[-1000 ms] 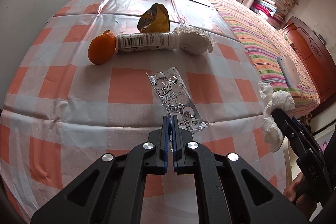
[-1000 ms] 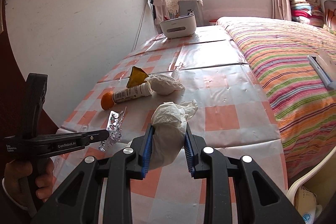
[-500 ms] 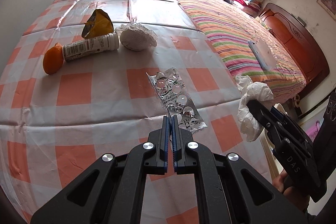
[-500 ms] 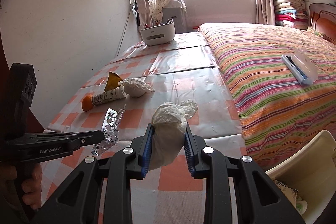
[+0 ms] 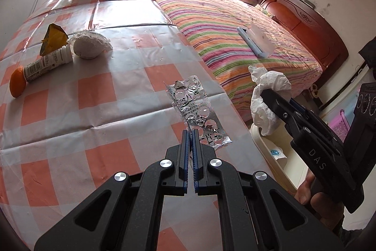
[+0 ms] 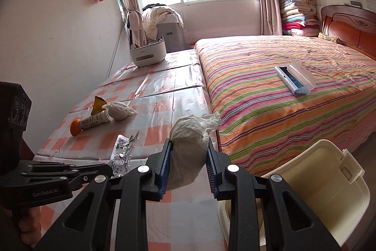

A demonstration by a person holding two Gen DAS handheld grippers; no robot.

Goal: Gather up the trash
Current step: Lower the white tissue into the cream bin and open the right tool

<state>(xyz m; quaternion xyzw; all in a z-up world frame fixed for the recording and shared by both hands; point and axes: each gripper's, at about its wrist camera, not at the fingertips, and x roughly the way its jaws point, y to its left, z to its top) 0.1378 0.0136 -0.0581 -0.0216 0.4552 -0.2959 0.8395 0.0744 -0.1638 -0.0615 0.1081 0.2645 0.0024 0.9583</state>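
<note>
Left wrist view shows my left gripper [image 5: 190, 133] clenched on the near end of a silver pill blister pack [image 5: 197, 109], which sticks forward and up from between my pads, lifted off the checked tablecloth [image 5: 94, 109]. My right gripper [image 6: 189, 157] grasps a crumpled white tissue [image 6: 190, 133] squeezed between its blue pads, the wad bulging above and below them. In the left view that tissue [image 5: 268, 95] hangs past the table edge, above the rim of a cream bin [image 5: 275, 157]; in the right view the bin [image 6: 329, 180] stands open just beside my right fingers, low and to the right. Well apart from both jaws, on the table, lie an orange [image 5: 17, 84], a white tube [image 5: 47, 62], a yellow wrapper [image 5: 52, 38] and a white lacy ball [image 5: 88, 46].
</note>
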